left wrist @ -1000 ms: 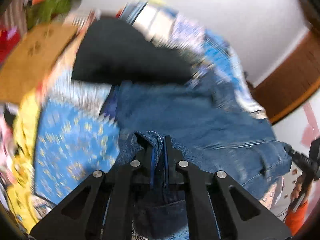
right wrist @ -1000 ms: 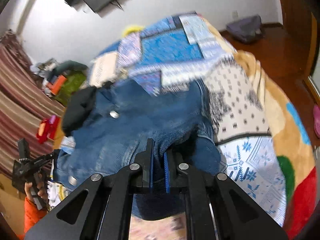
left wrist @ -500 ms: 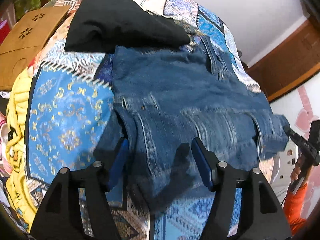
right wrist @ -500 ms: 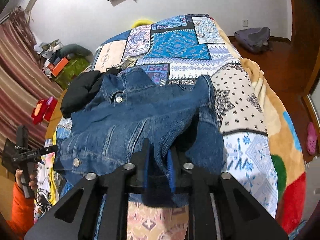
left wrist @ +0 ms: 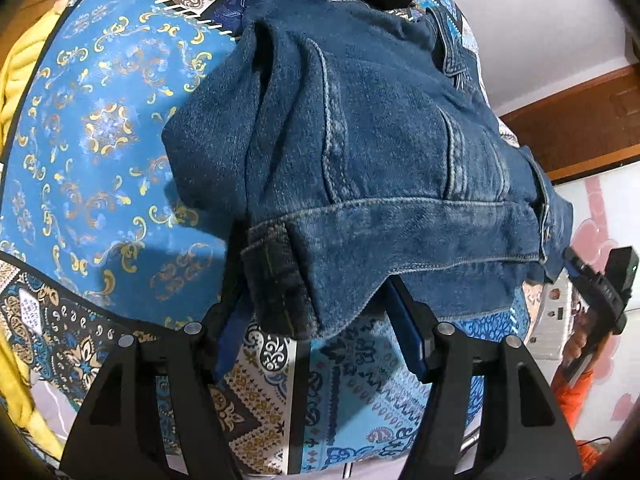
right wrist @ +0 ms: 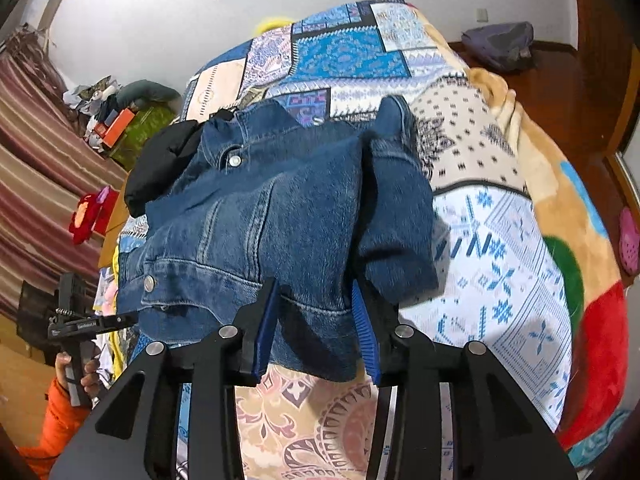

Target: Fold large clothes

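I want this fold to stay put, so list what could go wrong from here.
1. The jacket's hem still lies between the left gripper's open pads, so pulling back carelessly could snag it and undo the fold.
2. The right gripper, whose jaws have just been opening, also has denim between its pads: same risk.
3. The folded sleeve sits bunched at the jacket's edge and may slide off onto the quilt.

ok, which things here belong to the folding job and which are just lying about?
Job:
denim jacket
left gripper, open
right gripper, jaws just opening, jacket hem between them

Lying about:
black garment
patchwork blanket
grey bag
pink slipper
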Action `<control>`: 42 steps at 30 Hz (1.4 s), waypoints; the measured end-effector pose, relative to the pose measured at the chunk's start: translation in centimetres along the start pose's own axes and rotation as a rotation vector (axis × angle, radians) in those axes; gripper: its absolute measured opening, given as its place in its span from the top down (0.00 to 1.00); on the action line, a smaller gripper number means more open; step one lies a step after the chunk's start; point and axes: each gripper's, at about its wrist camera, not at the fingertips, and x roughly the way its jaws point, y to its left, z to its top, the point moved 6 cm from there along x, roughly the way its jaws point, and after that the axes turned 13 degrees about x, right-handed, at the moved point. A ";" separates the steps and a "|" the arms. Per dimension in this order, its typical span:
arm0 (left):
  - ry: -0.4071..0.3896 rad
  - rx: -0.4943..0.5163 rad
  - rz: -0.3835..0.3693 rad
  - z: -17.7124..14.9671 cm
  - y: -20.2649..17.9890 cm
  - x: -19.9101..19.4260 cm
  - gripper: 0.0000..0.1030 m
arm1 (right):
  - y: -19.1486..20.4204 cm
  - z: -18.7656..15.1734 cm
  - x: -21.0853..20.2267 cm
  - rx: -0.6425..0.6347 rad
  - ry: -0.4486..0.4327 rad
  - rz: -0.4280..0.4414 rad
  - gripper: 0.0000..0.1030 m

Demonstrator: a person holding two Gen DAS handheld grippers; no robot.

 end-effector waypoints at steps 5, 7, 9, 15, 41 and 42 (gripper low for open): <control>-0.034 -0.015 -0.009 0.5 0.2 -0.6 0.37 | -0.1 -1.5 1.2 -0.010 0.035 0.025 0.49; -0.040 0.020 0.013 0.4 -0.3 -0.5 0.38 | 0.3 -1.6 1.2 -0.015 0.023 0.033 0.48; -0.047 0.068 0.062 0.6 -1.2 -0.1 0.41 | 0.5 -1.4 1.3 0.017 0.020 0.060 0.49; -0.114 0.165 0.156 0.5 -2.8 -2.3 0.89 | 1.5 -1.7 0.8 -0.013 0.014 0.085 0.80; -0.456 0.146 0.108 18.2 -3.9 -9.7 0.94 | 6.1 11.7 -0.5 -0.004 -0.248 0.141 0.90; -0.438 0.133 0.128 18.5 -3.0 -8.6 0.94 | 5.5 12.0 0.3 0.016 -0.232 0.129 0.90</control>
